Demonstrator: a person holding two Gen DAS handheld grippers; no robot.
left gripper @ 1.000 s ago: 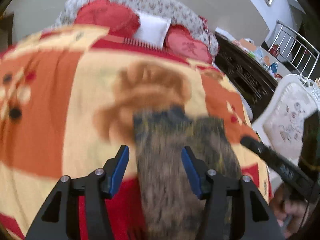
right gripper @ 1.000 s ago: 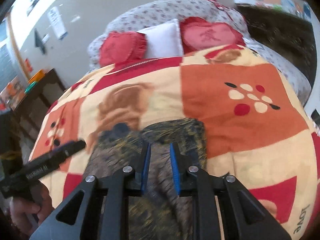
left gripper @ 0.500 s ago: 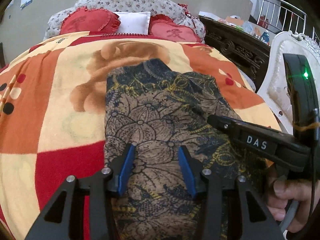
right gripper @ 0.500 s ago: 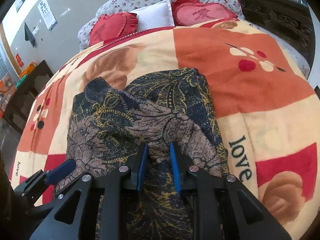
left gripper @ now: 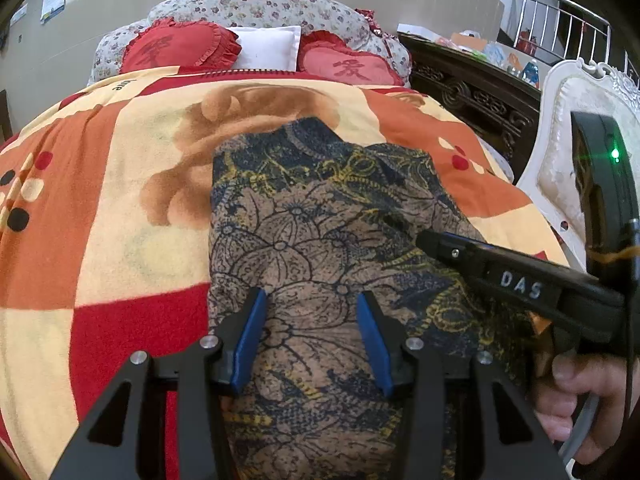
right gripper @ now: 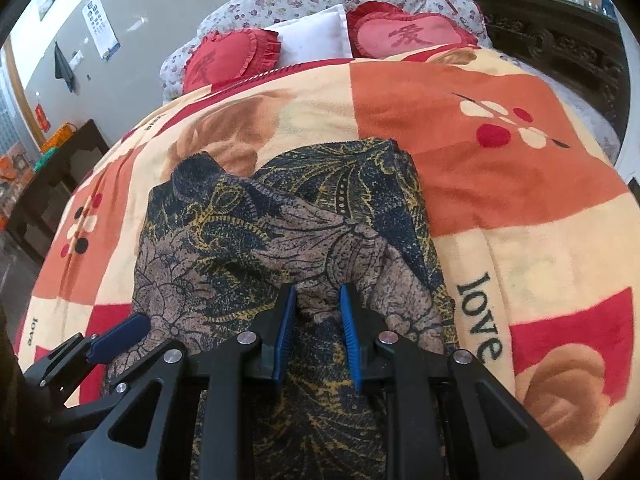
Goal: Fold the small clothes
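Observation:
A dark floral garment point(left gripper: 320, 240), brown, navy and yellow, lies spread on the bed blanket point(left gripper: 100, 220). It also shows in the right wrist view point(right gripper: 248, 240), rumpled in the middle. My left gripper point(left gripper: 312, 316) is open, its blue pads straddling the near part of the cloth. My right gripper point(right gripper: 316, 312) is nearly closed, with a ridge of the garment pinched between its pads. The right gripper's body shows at the right of the left wrist view point(left gripper: 520, 280). The left gripper's finger shows at lower left in the right wrist view point(right gripper: 116, 336).
Red heart cushions point(left gripper: 180, 46) and a white pillow point(left gripper: 268, 46) sit at the head of the bed. A dark carved cabinet point(left gripper: 480, 100) and a white ornate chair point(left gripper: 568, 128) stand to the right. A dark side table point(right gripper: 60, 176) stands to the left.
Both grippers dropped down and forward onto the garment, which now lies flatter on the blanket. The left jaws narrowed a little. The right stays pinched on the cloth.

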